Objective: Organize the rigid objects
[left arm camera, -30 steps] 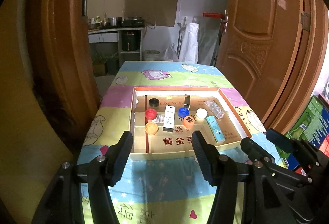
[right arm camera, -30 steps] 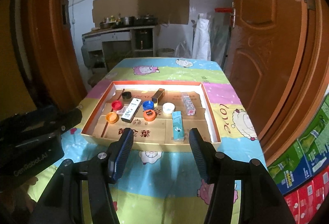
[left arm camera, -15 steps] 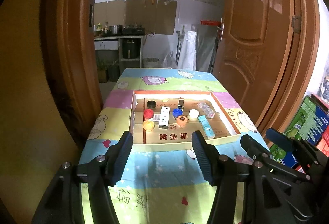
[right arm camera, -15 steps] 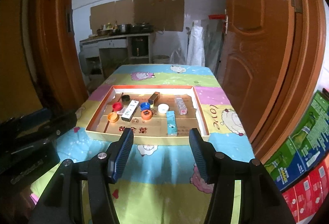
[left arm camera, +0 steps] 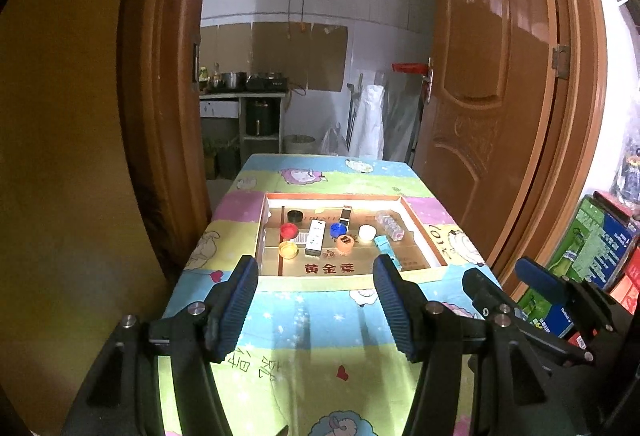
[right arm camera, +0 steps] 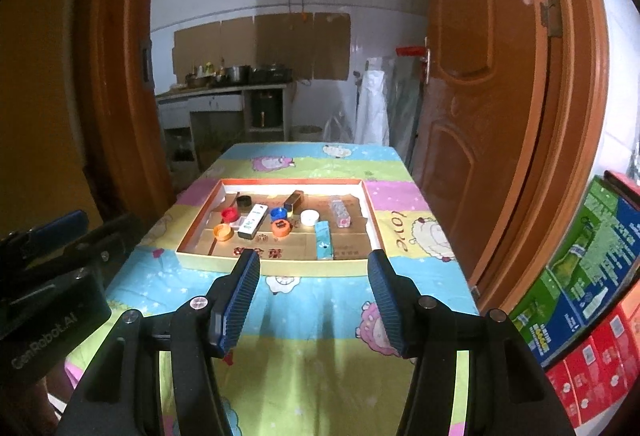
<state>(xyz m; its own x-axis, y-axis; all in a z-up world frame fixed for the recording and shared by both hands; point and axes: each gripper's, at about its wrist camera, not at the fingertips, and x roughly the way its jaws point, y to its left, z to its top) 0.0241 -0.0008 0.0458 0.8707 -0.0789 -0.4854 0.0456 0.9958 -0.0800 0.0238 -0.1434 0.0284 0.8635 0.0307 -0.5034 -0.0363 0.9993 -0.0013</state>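
Both your left claw (left arm camera: 314, 300) and right claw (right arm camera: 314, 296) hang spread and empty over the near edge of the counter (right arm camera: 320, 376). The caps and small boxes lie in the tray (right arm camera: 280, 264) mid-counter; reaching in carelessly, you may knock neighbours.

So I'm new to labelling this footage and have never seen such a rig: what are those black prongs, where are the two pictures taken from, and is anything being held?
No robot here: a person holds a hand-held claw in each hand, each carrying a wide-angle camera that looks along its two fingers. One picture is from the left claw, the other from the right claw; each view also catches the other claw at its edge. Both stand open and hold nothing. Ahead, on a cartoon-print tablecloth, lies a shallow cardboard tray. In it are bottle caps, including a red cap and a blue cap, a white box, a teal box, a dark box and a clear plastic piece.
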